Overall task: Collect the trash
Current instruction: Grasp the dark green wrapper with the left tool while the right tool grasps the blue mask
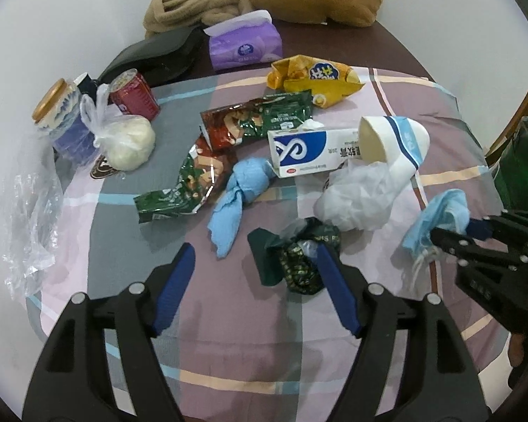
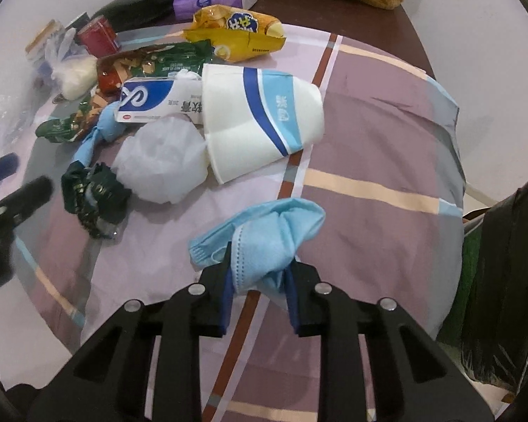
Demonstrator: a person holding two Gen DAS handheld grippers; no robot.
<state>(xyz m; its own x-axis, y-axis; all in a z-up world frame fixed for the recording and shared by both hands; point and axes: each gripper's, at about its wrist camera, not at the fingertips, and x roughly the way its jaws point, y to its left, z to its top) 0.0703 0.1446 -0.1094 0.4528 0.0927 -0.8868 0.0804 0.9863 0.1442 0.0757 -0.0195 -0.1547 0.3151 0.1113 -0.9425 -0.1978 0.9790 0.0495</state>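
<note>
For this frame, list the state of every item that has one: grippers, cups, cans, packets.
Right gripper: shut on the face mask.
Left gripper: open, holding nothing.
Paper cups: tipped on their side, nested.
Red can: upright, unopened or not I cannot tell.
Jar: upright, lid on.
Tissue pack: open, tissue sticking out.
Yellow snack bag: crumpled, torn open.
Dark wrapper: crumpled.

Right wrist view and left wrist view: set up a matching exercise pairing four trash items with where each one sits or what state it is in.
Items:
1. blue face mask
2. paper cups
3. dark green wrapper
4. yellow snack bag

States:
A. lying on their side, nested
B. far side, near the purple tissue pack
C. pinched in the right gripper
D. crumpled beside a pad of the open left gripper

Pairs: 1-C, 2-A, 3-D, 4-B
</note>
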